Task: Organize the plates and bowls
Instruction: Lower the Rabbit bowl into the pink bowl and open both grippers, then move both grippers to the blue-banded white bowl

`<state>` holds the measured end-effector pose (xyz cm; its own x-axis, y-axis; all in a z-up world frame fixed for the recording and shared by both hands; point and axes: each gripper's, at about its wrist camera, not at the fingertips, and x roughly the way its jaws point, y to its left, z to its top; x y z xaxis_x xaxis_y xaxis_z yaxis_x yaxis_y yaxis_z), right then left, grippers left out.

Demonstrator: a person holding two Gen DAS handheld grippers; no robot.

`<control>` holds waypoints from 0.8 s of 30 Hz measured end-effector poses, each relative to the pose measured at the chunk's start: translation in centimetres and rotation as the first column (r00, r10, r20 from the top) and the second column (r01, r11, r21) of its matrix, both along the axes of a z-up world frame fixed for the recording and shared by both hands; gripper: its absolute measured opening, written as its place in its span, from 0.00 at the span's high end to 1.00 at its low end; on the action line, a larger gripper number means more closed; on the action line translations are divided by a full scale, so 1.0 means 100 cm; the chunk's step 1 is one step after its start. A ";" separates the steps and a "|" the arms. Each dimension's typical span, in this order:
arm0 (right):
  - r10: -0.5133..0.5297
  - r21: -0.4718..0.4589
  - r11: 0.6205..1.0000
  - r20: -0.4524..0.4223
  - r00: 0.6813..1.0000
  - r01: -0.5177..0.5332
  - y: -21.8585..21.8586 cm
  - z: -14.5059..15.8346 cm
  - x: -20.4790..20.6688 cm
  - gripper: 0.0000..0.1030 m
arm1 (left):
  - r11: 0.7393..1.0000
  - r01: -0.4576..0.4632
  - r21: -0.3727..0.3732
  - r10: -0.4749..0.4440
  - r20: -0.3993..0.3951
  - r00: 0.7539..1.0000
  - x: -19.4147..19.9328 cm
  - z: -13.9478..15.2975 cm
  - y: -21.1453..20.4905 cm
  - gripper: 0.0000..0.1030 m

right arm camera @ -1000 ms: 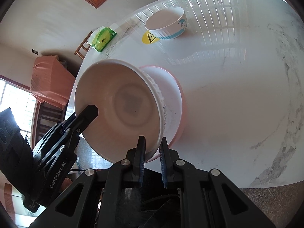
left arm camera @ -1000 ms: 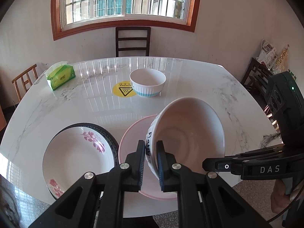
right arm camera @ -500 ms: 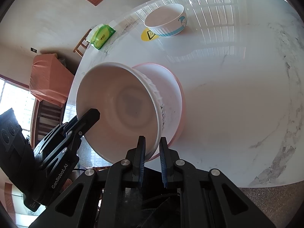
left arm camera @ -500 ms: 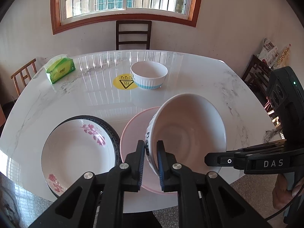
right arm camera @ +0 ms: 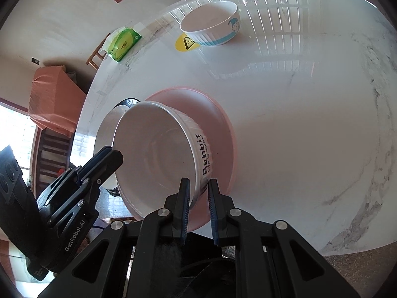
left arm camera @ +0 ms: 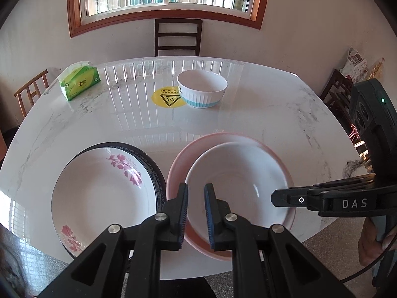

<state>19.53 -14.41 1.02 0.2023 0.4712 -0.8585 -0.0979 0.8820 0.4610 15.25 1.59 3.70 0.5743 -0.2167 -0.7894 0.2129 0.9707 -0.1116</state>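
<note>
A white bowl (left arm camera: 238,173) with "Rabbit" lettering on its wall (right arm camera: 153,154) lies level inside a pink plate (left arm camera: 223,137) at the table's near edge. My left gripper (left arm camera: 196,203) is shut on the bowl's left rim. My right gripper (right arm camera: 199,198) is shut on the opposite rim, one finger inside and one outside the wall. In the left wrist view the right gripper (left arm camera: 280,198) reaches in from the right. The right wrist view shows the left gripper (right arm camera: 111,156) at the bowl's far side. A second bowl (left arm camera: 202,89), white with blue stripes, stands farther back.
A flowered white plate (left arm camera: 99,193) rests on a dark-rimmed plate (left arm camera: 153,171) just left of the pink one. A green tissue pack (left arm camera: 79,83) and a yellow sticker (left arm camera: 168,98) lie on the marble table (left arm camera: 273,104). A dark chair (left arm camera: 177,37) stands behind it.
The white bowl was tilted steeply above the pink plate; both grippers have turned it level and lowered it into the plate. Both grips have stayed shut.
</note>
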 end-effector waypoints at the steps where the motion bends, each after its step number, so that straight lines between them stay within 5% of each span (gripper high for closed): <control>1: 0.005 0.003 1.000 0.009 1.000 -0.005 0.000 0.004 0.000 0.91 | 1.000 0.001 0.000 -0.001 0.002 1.000 0.000 0.001 -0.001 0.86; 7: 0.018 0.027 0.999 0.062 0.998 -0.020 0.000 0.022 -0.004 0.84 | 1.000 0.014 -0.024 -0.013 0.031 0.999 -0.004 0.009 -0.002 0.86; 10: 0.012 0.039 0.999 0.117 0.993 -0.017 -0.009 0.029 -0.010 0.72 | 0.999 0.016 -0.045 -0.013 0.050 0.999 -0.008 0.017 0.001 0.85; 17: -0.008 -0.014 1.000 0.221 0.975 0.011 -0.039 0.035 -0.015 0.68 | 0.997 -0.047 -0.054 0.052 0.103 0.993 -0.002 0.043 0.022 0.62; 21: -0.008 -0.096 0.995 0.302 0.953 0.039 -0.055 0.037 -0.020 0.63 | 0.995 -0.086 -0.046 0.091 0.120 0.989 0.006 0.051 0.035 0.59; 24: -0.040 -0.061 0.996 0.290 0.956 0.060 -0.070 0.031 -0.019 0.58 | 0.993 -0.117 -0.017 0.118 0.111 0.987 0.016 0.046 0.039 0.57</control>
<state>17.62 -21.42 4.15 0.4679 0.3966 -0.7898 -0.1724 0.9174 0.3586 16.85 5.52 8.26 0.6808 -0.1505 -0.7169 0.1095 0.9886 -0.1036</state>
